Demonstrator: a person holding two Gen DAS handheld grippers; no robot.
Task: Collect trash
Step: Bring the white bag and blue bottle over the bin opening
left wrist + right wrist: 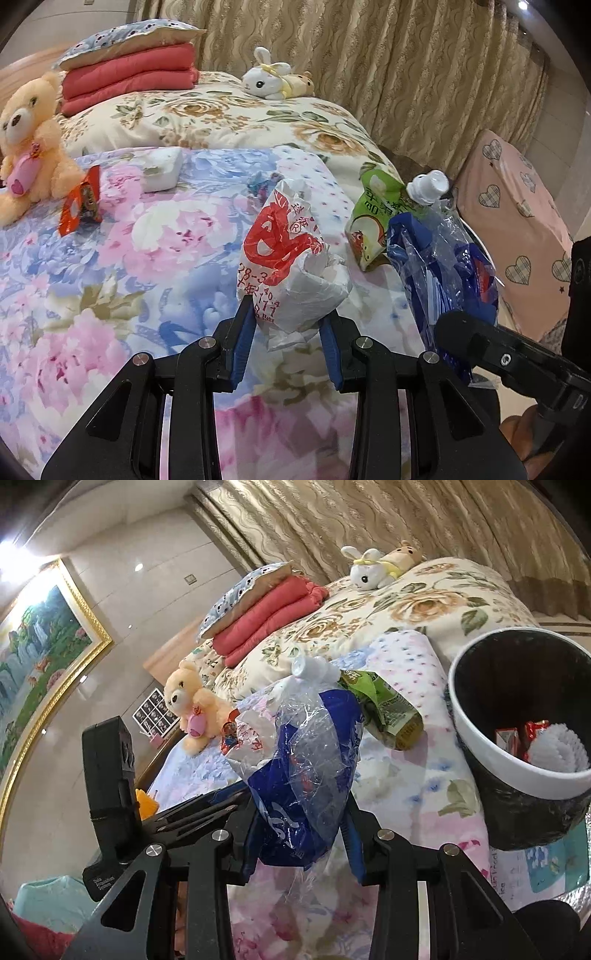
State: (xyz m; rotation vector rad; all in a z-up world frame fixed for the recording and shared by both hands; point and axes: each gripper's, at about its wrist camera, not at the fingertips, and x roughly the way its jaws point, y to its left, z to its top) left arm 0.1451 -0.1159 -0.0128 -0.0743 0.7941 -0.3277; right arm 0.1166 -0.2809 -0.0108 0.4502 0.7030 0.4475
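Observation:
My left gripper (286,326) is shut on a crumpled white paper bag with red print (291,266), held above the floral bed cover. My right gripper (301,836) is shut on a blue and clear plastic wrapper (306,775), also seen in the left wrist view (439,273). A green juice pouch with a white cap (380,218) lies on the bed beyond both, also visible in the right wrist view (388,709). An orange snack wrapper (81,205) lies near the teddy bear. A white-rimmed trash bin (517,771) stands at right, with wrappers inside.
A cream teddy bear (29,147) sits at the left of the bed. A white box (162,170) lies on the cover. Folded red blankets (129,77) and a pillow are at the back, with a white plush rabbit (271,75). A pink heart-print cover (517,229) is at right.

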